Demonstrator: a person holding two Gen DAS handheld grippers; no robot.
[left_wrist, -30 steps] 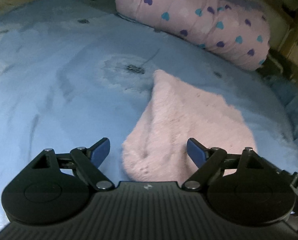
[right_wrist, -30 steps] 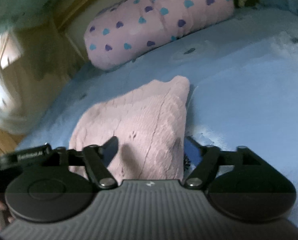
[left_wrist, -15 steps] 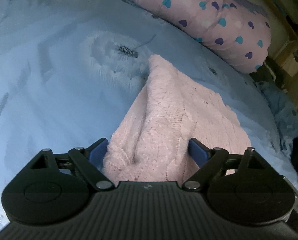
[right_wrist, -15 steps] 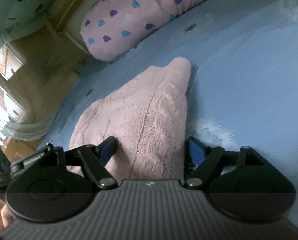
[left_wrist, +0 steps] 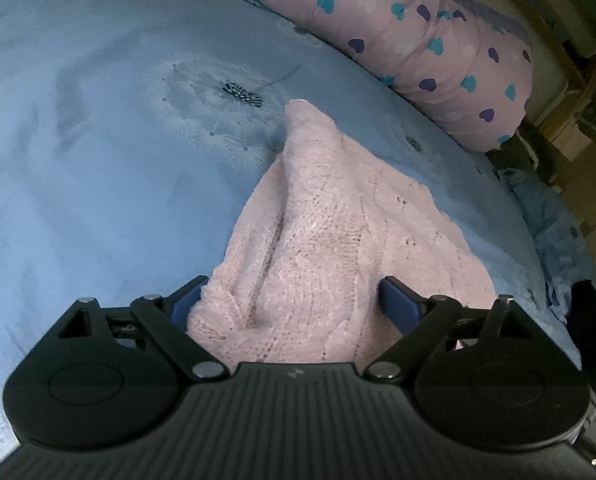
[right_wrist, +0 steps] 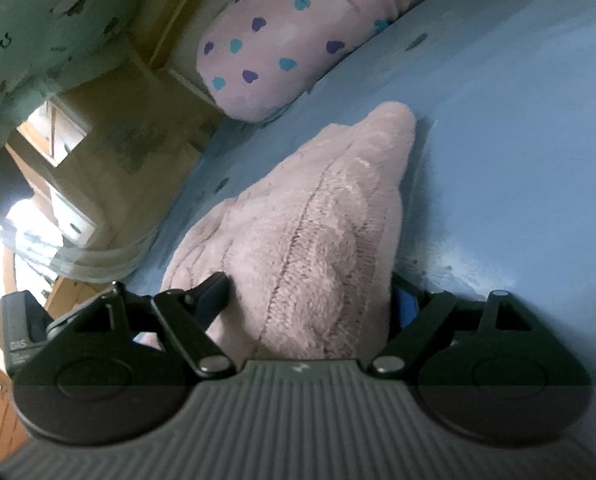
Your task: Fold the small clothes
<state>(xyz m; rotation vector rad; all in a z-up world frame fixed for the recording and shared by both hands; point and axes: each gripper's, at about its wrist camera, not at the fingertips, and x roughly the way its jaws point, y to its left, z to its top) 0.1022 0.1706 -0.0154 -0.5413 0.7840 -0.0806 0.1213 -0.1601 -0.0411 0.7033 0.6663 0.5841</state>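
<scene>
Left hand-held gripper (left_wrist: 291, 300): jaws spread wide, straddling the near edge of the pink knitted garment (left_wrist: 338, 232); the blue pads (left_wrist: 398, 300) sit on either side of the bunched knit, the left pad touching the fabric edge, not pinching it. Right hand-held gripper (right_wrist: 310, 300): jaws likewise spread, with a raised fold of the same pink knitted garment (right_wrist: 310, 232) between them; fabric fills most of the gap and hides part of the right-side pad, no squeeze visible. Garment lies on the bed, on a blue bedsheet (left_wrist: 97, 180) printed with a dandelion motif (left_wrist: 233, 92); its far end tapers to a point aimed toward the pillow. Cable-knit ribbing visible in the right wrist view. Pink bolster pillow (left_wrist: 418, 40) with purple and teal hearts lies along the far side of the bed, apart from the garment. Wooden furniture (right_wrist: 69, 200) stands beside the bed in the right wrist view.
</scene>
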